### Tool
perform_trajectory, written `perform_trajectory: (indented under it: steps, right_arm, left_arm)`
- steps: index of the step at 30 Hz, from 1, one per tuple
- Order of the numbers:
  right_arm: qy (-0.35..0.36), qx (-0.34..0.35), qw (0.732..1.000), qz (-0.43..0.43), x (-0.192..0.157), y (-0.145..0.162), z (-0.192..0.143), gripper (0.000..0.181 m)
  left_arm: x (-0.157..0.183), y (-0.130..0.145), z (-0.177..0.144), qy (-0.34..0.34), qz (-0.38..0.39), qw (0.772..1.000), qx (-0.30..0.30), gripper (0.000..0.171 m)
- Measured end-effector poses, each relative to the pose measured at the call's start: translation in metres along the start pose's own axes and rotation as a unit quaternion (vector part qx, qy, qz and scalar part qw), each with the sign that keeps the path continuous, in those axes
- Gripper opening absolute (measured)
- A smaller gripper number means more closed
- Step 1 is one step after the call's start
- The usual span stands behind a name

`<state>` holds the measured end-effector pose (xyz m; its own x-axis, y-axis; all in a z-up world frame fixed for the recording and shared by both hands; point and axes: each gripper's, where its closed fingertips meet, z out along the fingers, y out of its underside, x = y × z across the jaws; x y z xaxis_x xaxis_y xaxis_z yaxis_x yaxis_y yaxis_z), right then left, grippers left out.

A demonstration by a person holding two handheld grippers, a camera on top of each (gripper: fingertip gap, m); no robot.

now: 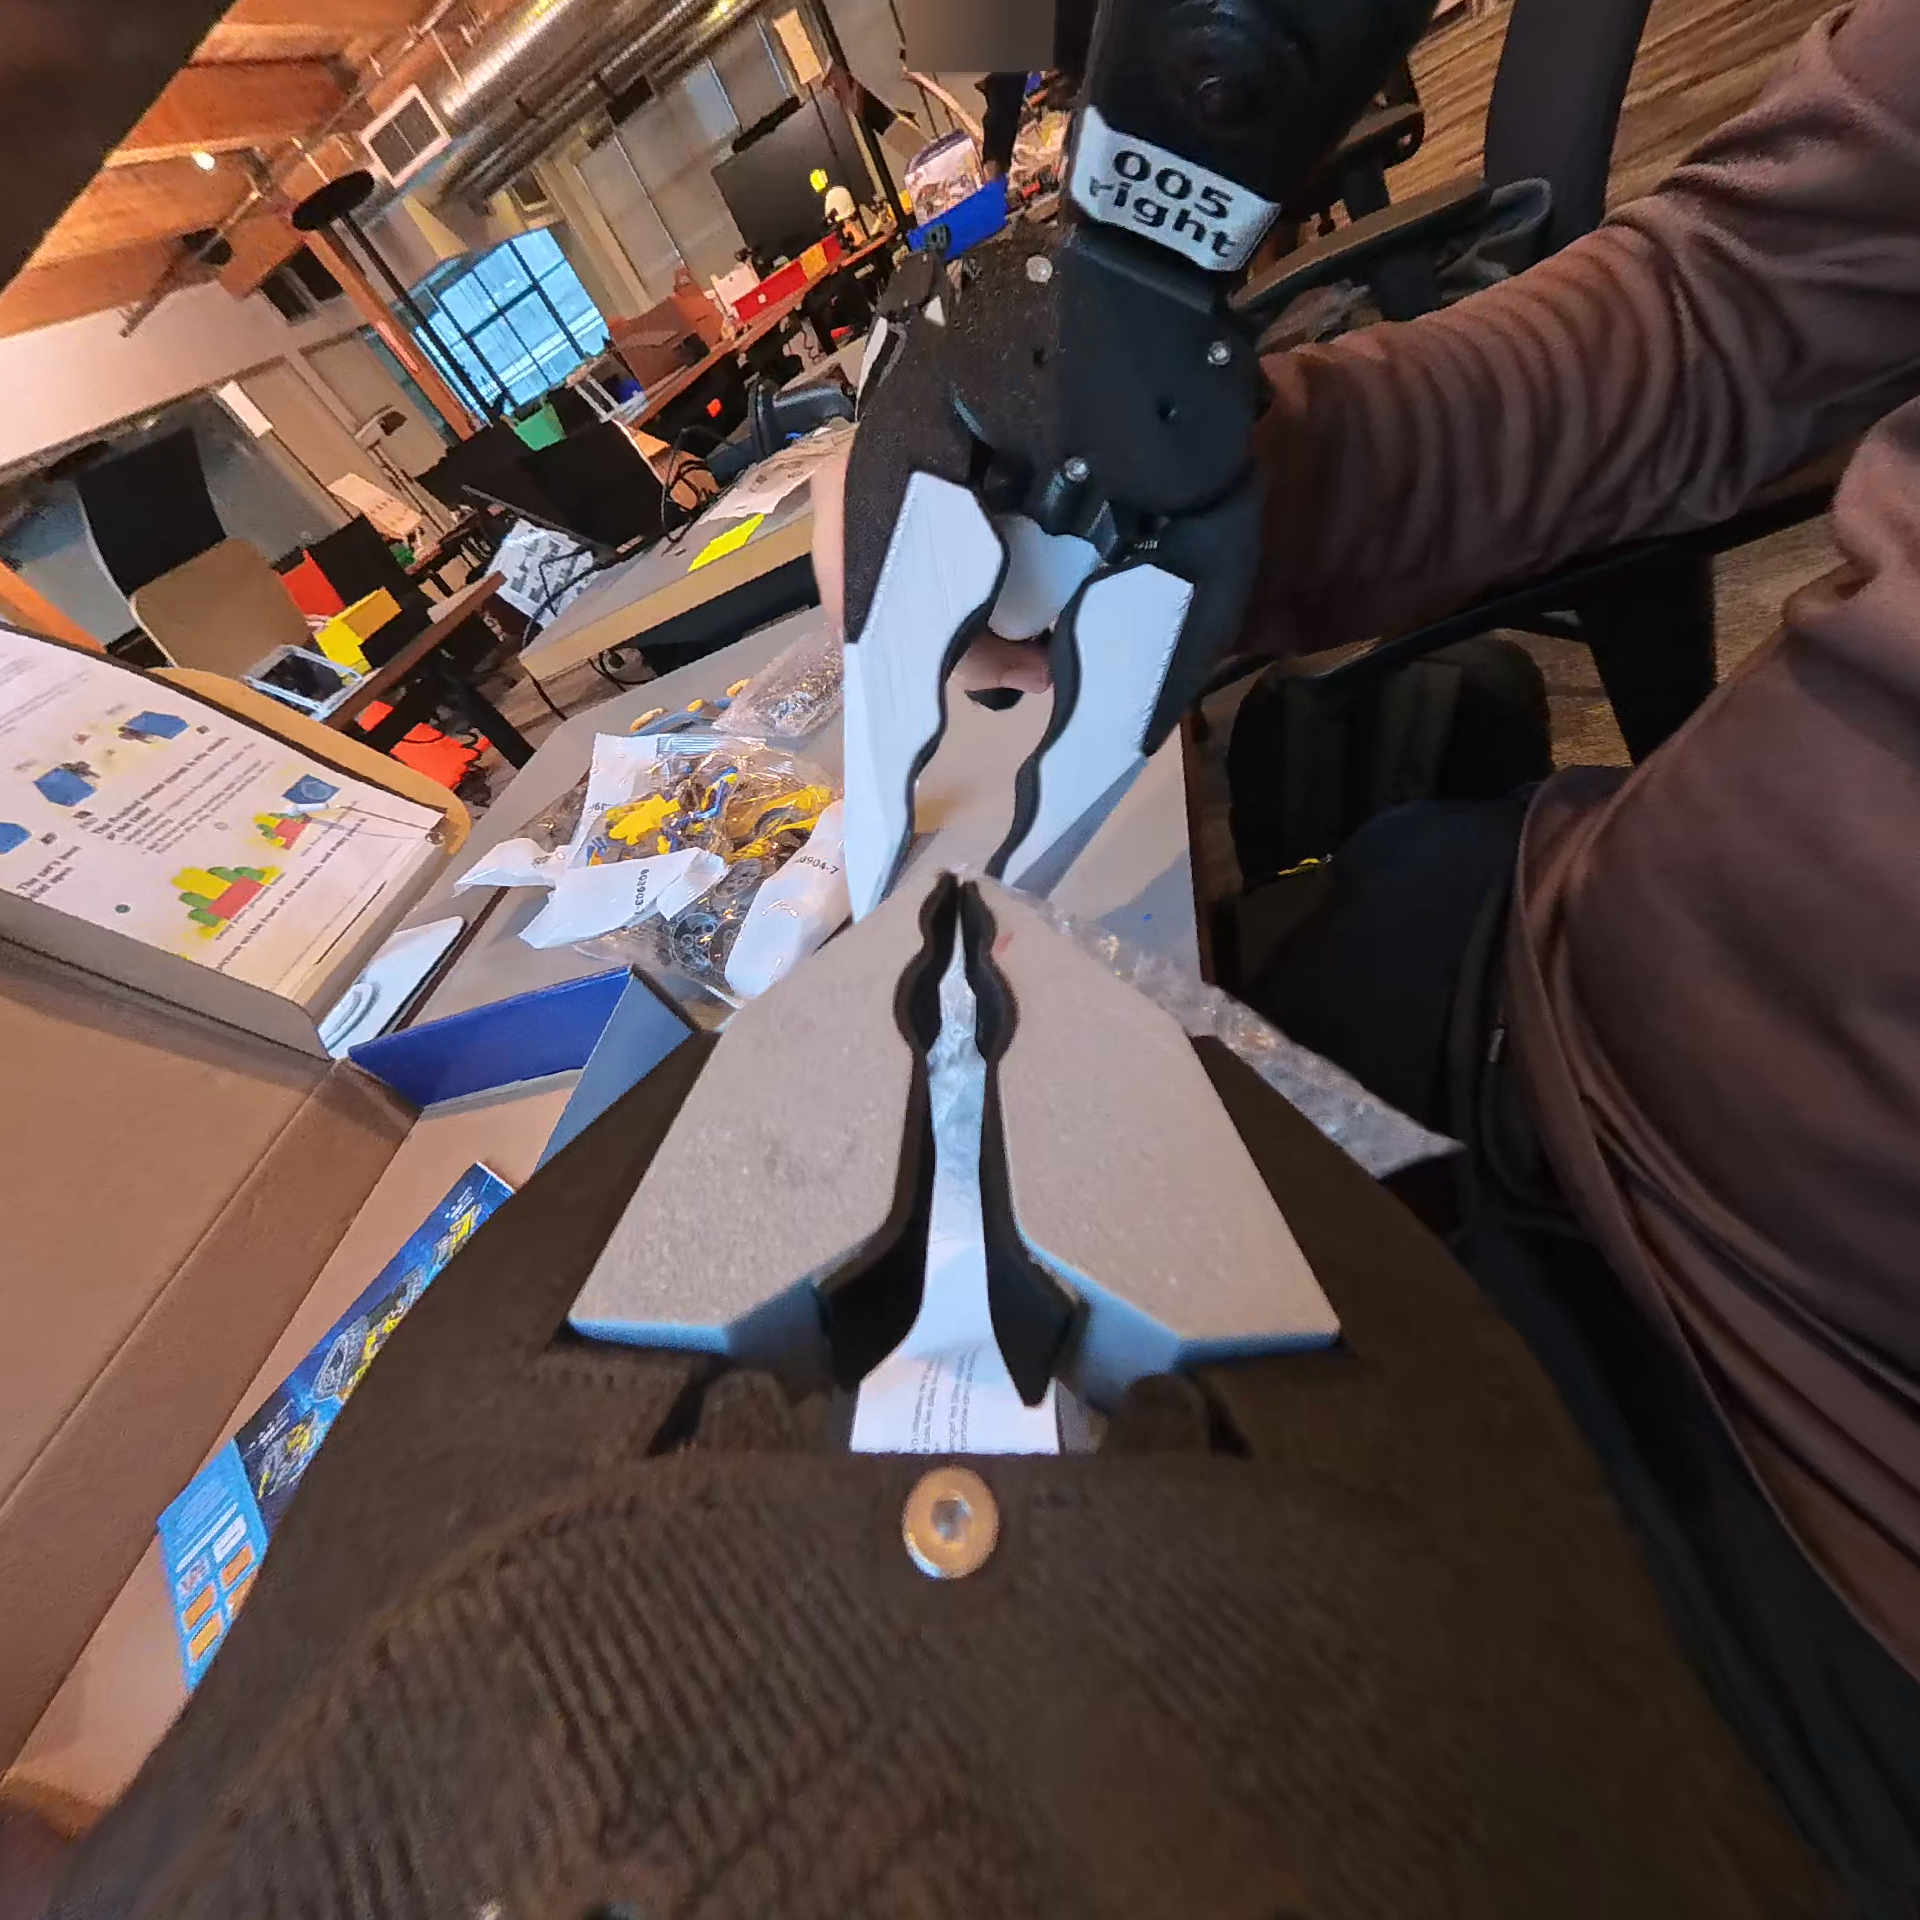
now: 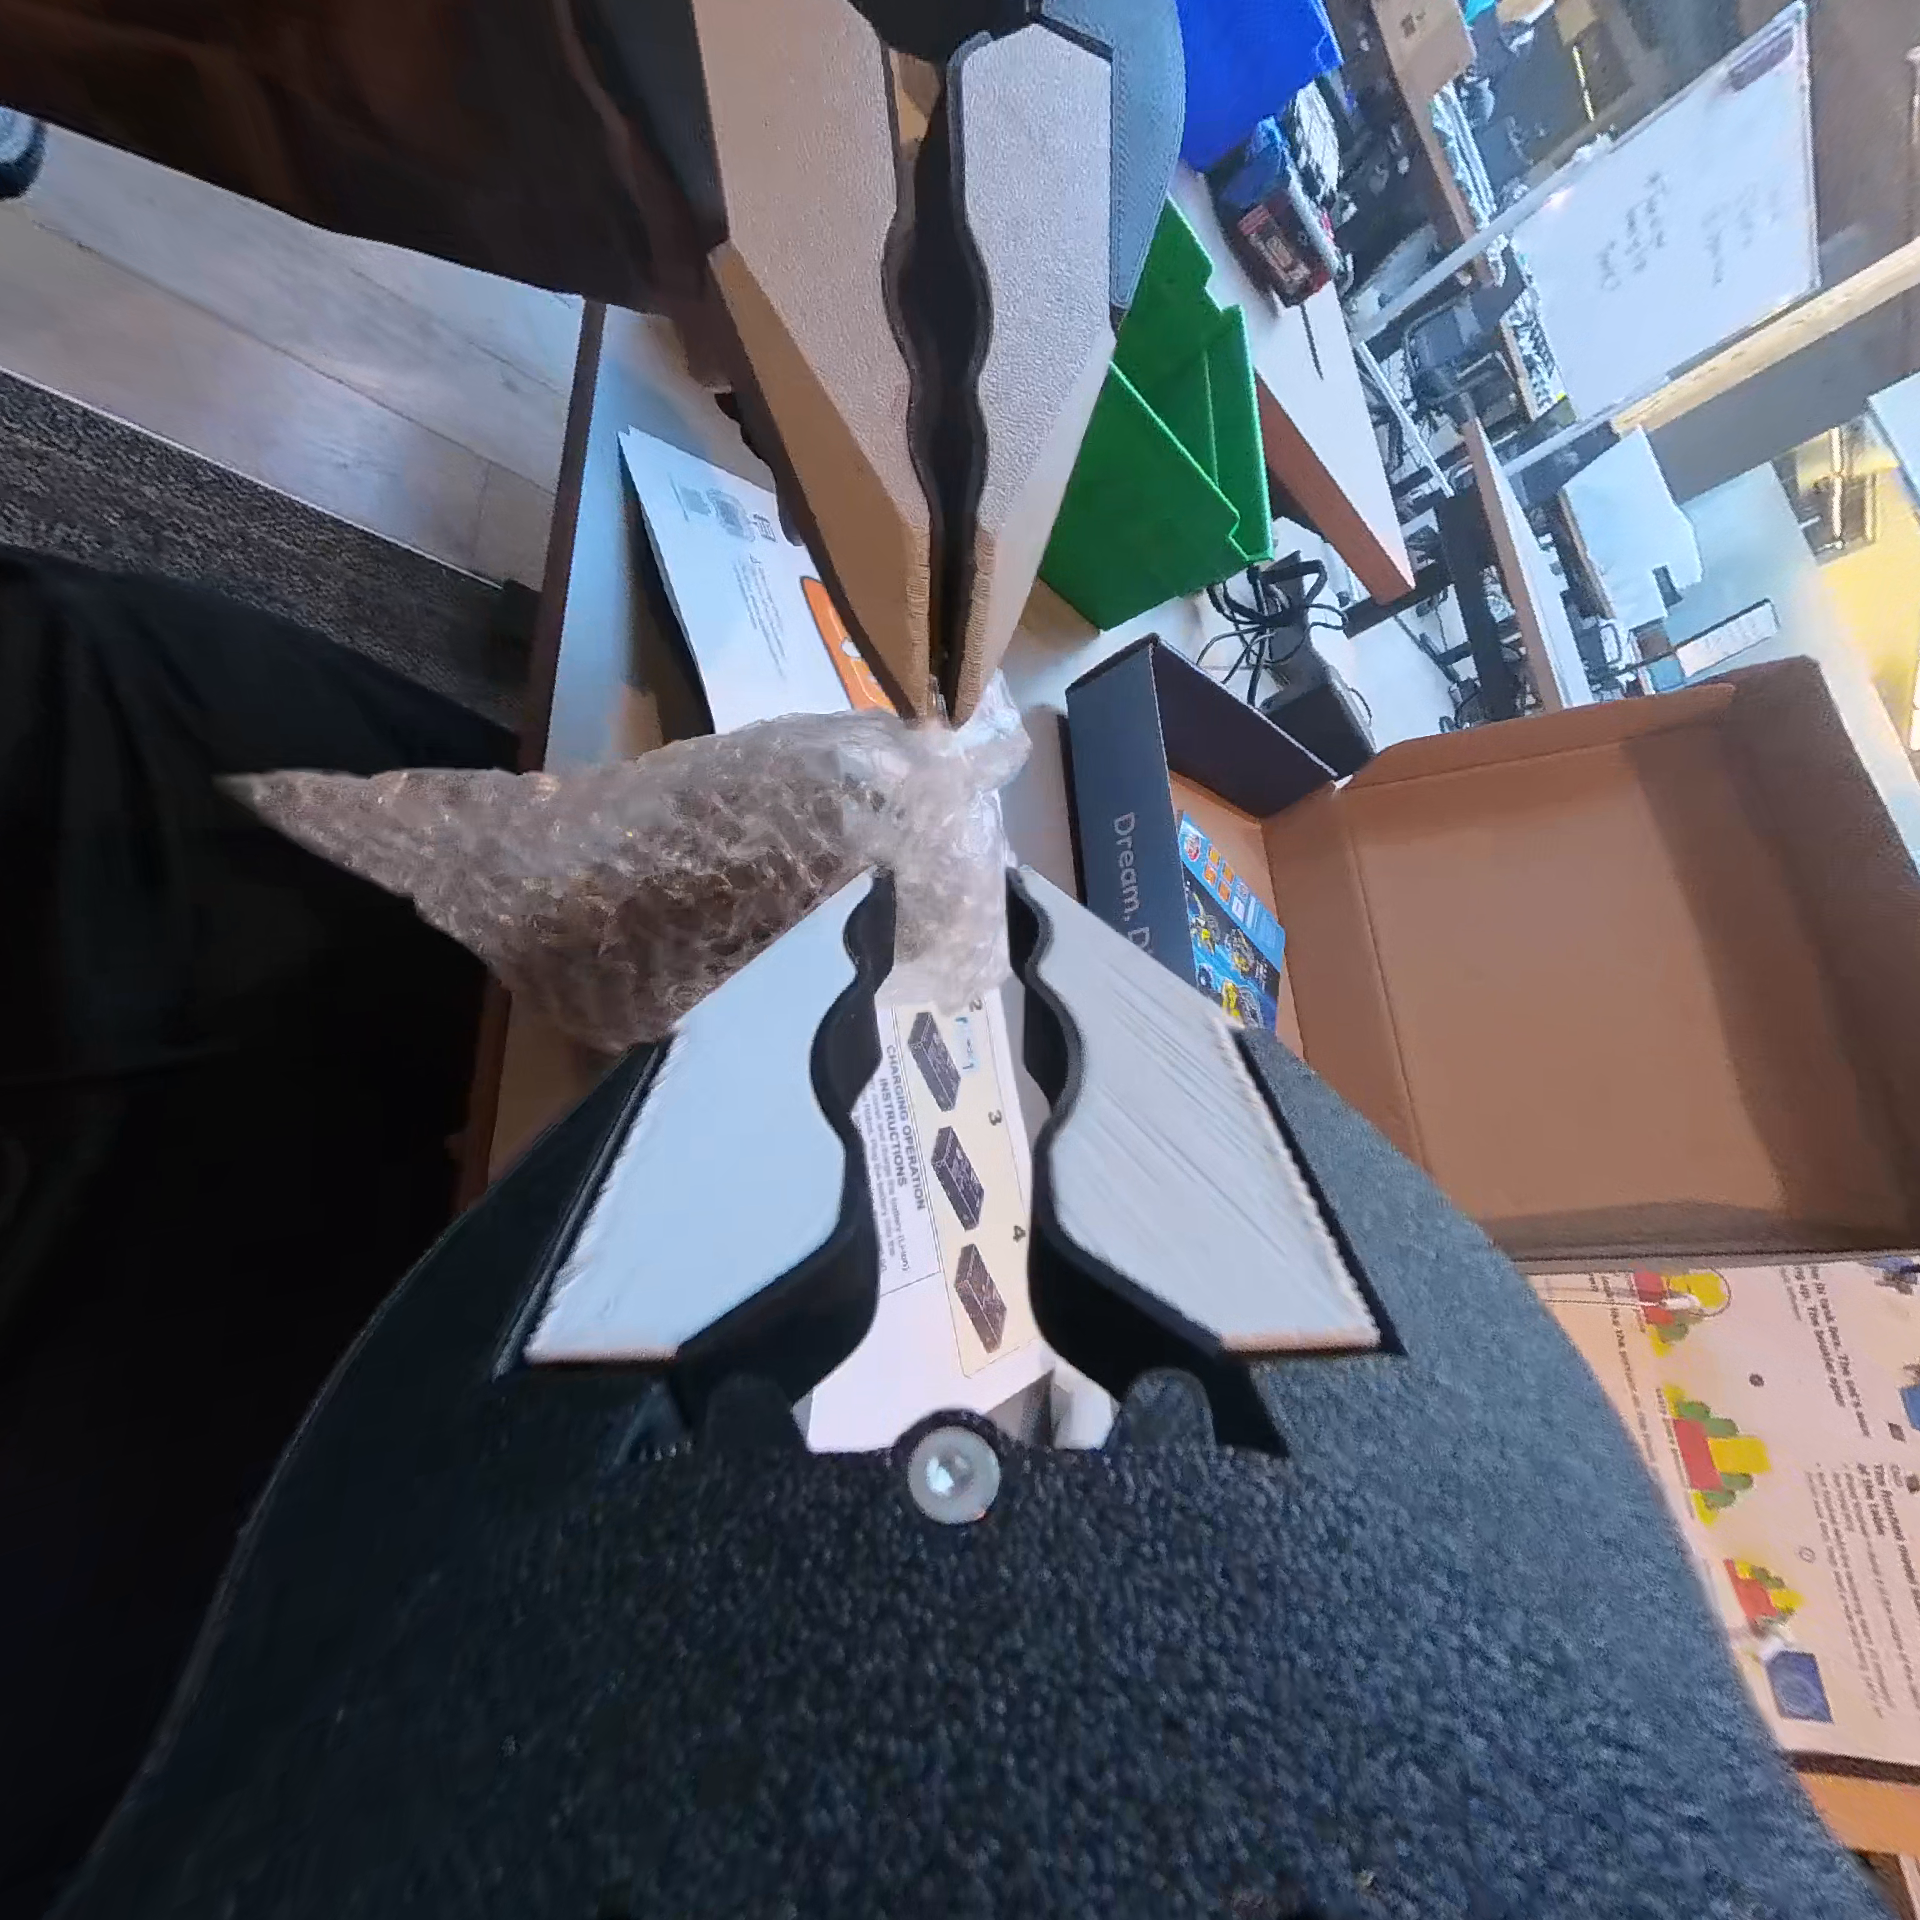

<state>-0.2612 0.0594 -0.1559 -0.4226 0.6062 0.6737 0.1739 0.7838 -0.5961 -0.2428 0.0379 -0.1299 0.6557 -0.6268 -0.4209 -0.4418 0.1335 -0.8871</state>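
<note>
— Bubble wrap, gathered to a twisted neck, hangs above the counter: the left gripper has its jaws pinched tight on that neck, which keeps the sheet off the papers below.

— And the right gripper?

— Its jaws stand narrowly parted either side of the wrap just under the pinch, close to it; whether they touch it I cannot tell.

— What lies beneath?

— A printed instruction sheet, a dark box and an open cardboard box; farther along the grey counter, clear bags of yellow parts.

— The room?

— A workshop: desks, green bins, a whiteboard, exposed ducts overhead.
</note>
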Motion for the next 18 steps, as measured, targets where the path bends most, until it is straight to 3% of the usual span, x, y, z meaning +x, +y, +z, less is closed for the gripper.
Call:
perform_trajectory:
  steps: [8,12,17,18]
  right_arm:
    - [0.0,0.018,1.0,0.005,0.003,-0.004,-0.005,0.029]
    - [-0.001,0.026,1.0,-0.006,-0.002,-0.007,-0.002,0.003]
    - [0.062,-0.006,0.998,0.011,0.022,0.002,-0.003,0.001]
    - [0.072,-0.007,0.997,0.03,0.028,0.002,-0.005,0.001]
  left_arm:
    - [0.003,-0.003,0.002,0.007,-0.001,1.0,0.005,0.0]
    - [0.008,-0.005,0.004,0.018,0.0,1.0,0.011,0.0]
    - [-0.028,0.001,-0.003,-0.074,-0.052,0.995,-0.045,0.0]
    - [-0.039,0.003,-0.005,-0.106,-0.076,0.989,-0.067,0.009]
